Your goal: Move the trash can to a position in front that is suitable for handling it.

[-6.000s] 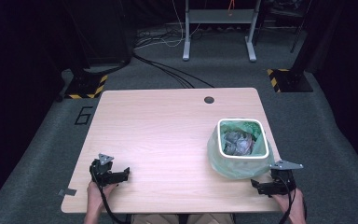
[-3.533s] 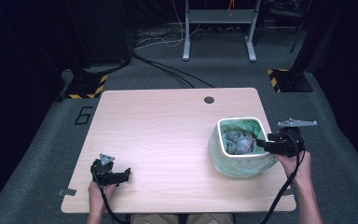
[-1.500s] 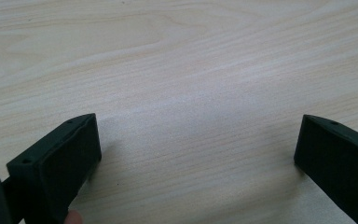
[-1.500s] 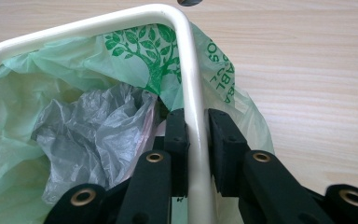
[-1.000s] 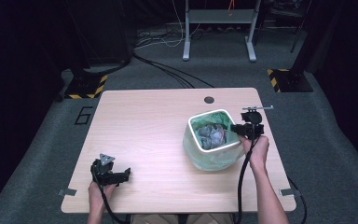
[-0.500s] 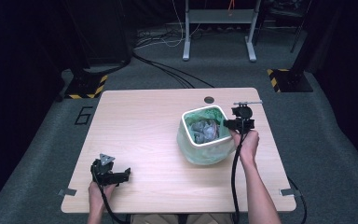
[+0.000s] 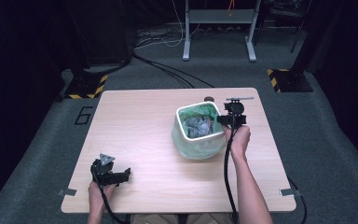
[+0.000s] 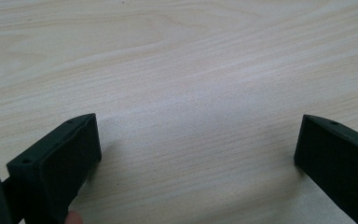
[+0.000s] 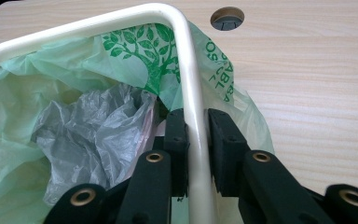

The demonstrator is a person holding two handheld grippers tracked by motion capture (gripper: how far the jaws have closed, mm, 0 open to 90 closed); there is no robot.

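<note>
Bin (image 7: 199,133) dragged left across wood table (image 7: 135,135); right hand-held gripper (image 7: 224,120) clamps rim; left hand-held gripper (image 7: 123,173) wide apart.

You've got a light wood-grain desk (image 7: 144,126) in front of you, rectangular, standing on grey carpet. On its right half, toward the far edge, sits a white-rimmed bin (image 7: 198,131) lined with a pale green bag (image 9: 14,154), crumpled grey plastic (image 9: 93,135) inside it. Just beyond the bin, near the far edge, there's a round cable hole (image 9: 227,17) in the desk. At the near left corner your left gripper (image 7: 108,171) rests on the wood, jaws spread wide over bare grain.
</note>
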